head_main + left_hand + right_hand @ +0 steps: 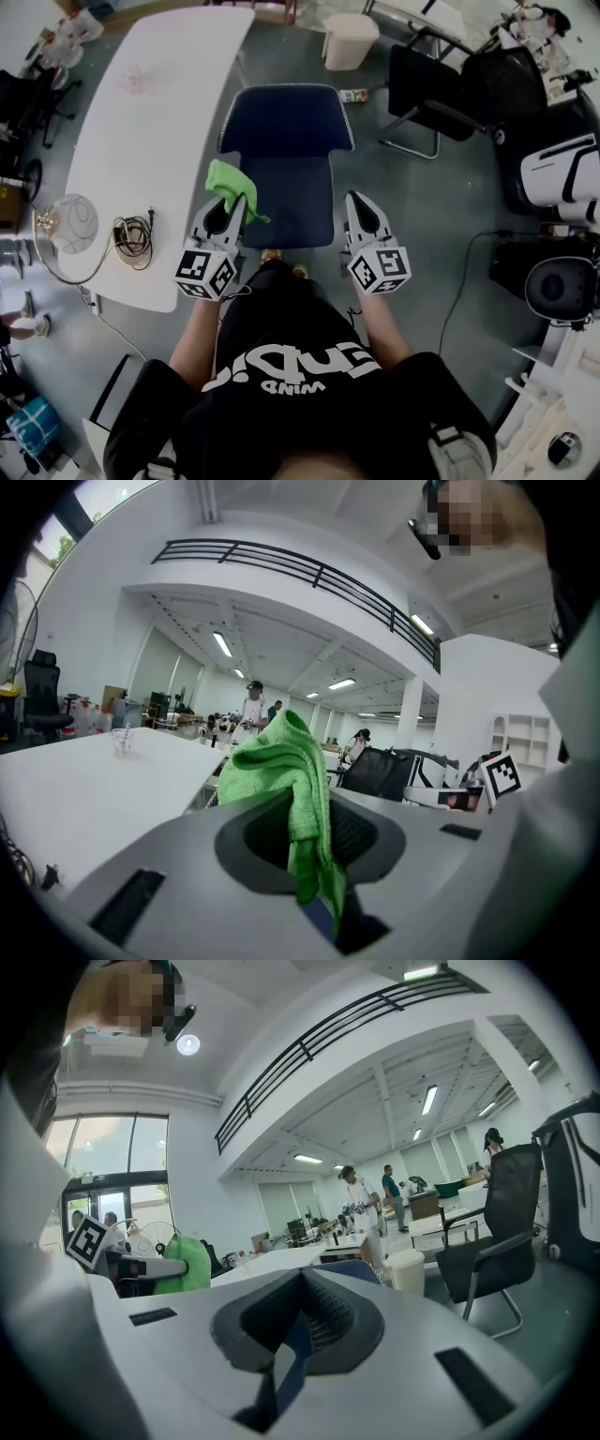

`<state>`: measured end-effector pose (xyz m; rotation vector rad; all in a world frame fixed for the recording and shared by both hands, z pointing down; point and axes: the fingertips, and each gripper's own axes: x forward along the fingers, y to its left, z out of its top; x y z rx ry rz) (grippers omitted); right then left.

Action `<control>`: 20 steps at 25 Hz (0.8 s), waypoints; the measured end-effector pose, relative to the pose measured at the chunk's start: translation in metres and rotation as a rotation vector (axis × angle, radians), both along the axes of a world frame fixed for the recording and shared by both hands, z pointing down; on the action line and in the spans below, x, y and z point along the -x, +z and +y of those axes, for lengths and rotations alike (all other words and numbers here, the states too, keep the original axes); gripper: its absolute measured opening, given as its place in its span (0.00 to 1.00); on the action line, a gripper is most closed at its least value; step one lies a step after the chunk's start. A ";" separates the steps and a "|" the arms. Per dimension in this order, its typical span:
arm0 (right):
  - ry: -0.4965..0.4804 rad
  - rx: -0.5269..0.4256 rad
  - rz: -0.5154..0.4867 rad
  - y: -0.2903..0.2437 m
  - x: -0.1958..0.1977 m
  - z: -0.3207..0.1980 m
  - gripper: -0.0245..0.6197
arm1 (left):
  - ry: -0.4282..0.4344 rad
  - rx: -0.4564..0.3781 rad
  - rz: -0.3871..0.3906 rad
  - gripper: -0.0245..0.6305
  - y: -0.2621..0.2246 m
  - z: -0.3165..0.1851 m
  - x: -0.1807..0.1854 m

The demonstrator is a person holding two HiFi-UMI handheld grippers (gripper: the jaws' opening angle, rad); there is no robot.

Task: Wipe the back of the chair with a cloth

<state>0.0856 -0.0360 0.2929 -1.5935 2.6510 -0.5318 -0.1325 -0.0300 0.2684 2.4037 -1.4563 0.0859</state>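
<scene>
Grips crumpled green microfibre cloth (225,178) in L tongs (237,201), at L edge of navy-blue fabric chair (286,122). Holds R tongs (355,199) closed, empty, just beside chair's R edge.

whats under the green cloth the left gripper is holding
The bunched green microfibre cloth, clamped in the left gripper, hangs over the left edge of the dark blue fabric chair. The patch of chair beneath it and the jaw tips are covered.

Both forearms out, grippers aimed 12 o'clock. Left gripper (234,206), at 9 o'clock of right gripper (357,204), jaws clamped on green cloth (225,180). Right jaws together, empty.
</scene>
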 end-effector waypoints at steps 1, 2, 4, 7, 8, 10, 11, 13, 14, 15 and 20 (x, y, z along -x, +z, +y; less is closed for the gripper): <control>0.000 -0.001 -0.002 0.001 0.003 -0.008 0.03 | 0.008 0.005 0.001 0.14 0.003 -0.007 0.000; -0.001 -0.004 -0.001 0.003 0.005 -0.015 0.03 | 0.014 0.008 0.000 0.14 0.006 -0.015 -0.001; -0.007 -0.010 0.006 0.006 0.009 -0.028 0.03 | 0.020 0.013 -0.002 0.14 0.014 -0.029 -0.001; -0.014 -0.011 0.019 0.014 0.008 -0.042 0.03 | 0.013 0.018 -0.008 0.14 0.025 -0.047 0.000; -0.013 -0.010 0.021 0.017 0.007 -0.047 0.03 | 0.010 0.019 -0.010 0.14 0.028 -0.053 0.000; -0.016 -0.010 0.022 0.024 0.005 -0.058 0.03 | 0.002 0.022 -0.011 0.14 0.036 -0.066 0.003; -0.018 -0.010 0.021 0.028 0.005 -0.064 0.03 | -0.002 0.025 -0.008 0.14 0.041 -0.073 0.005; -0.020 -0.011 0.014 0.035 0.007 -0.075 0.03 | -0.012 0.037 0.008 0.14 0.052 -0.085 0.010; -0.017 -0.011 0.008 0.038 0.007 -0.079 0.03 | -0.017 0.045 0.020 0.14 0.058 -0.091 0.013; -0.011 -0.013 0.003 0.043 0.006 -0.083 0.03 | -0.021 0.050 0.030 0.14 0.064 -0.096 0.015; 0.029 -0.013 -0.016 0.068 0.009 -0.102 0.03 | -0.028 0.044 0.021 0.14 0.093 -0.127 0.024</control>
